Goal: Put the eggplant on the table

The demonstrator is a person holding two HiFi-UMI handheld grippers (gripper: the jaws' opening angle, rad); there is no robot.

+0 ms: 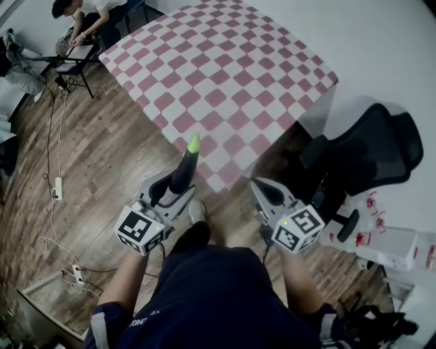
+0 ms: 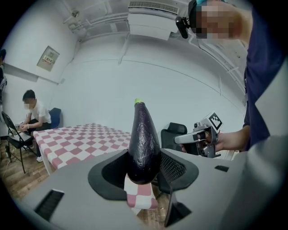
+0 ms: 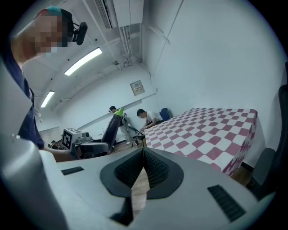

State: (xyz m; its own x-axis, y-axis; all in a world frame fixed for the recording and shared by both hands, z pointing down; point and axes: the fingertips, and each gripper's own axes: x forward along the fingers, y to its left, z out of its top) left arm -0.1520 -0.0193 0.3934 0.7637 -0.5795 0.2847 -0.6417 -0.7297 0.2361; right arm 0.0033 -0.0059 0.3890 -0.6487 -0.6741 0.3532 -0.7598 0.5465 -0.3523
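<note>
A dark purple eggplant (image 1: 184, 170) with a green tip stands upright between the jaws of my left gripper (image 1: 174, 193), which is shut on its thick end. In the left gripper view the eggplant (image 2: 143, 143) fills the gap of that gripper (image 2: 144, 173). My right gripper (image 1: 264, 189) is level with it on the right, with its pads together and nothing in them (image 3: 143, 155). The table (image 1: 225, 68), under a pink and white checked cloth, lies just ahead of both grippers. The eggplant's tip overlaps the table's near corner in the head view.
A black office chair (image 1: 368, 150) stands right of the table's near corner. A seated person (image 1: 85, 17) and a folding stand (image 1: 75, 65) are at the far left. Cables and power strips (image 1: 58, 187) lie on the wooden floor. A white box (image 1: 388, 245) sits at the right.
</note>
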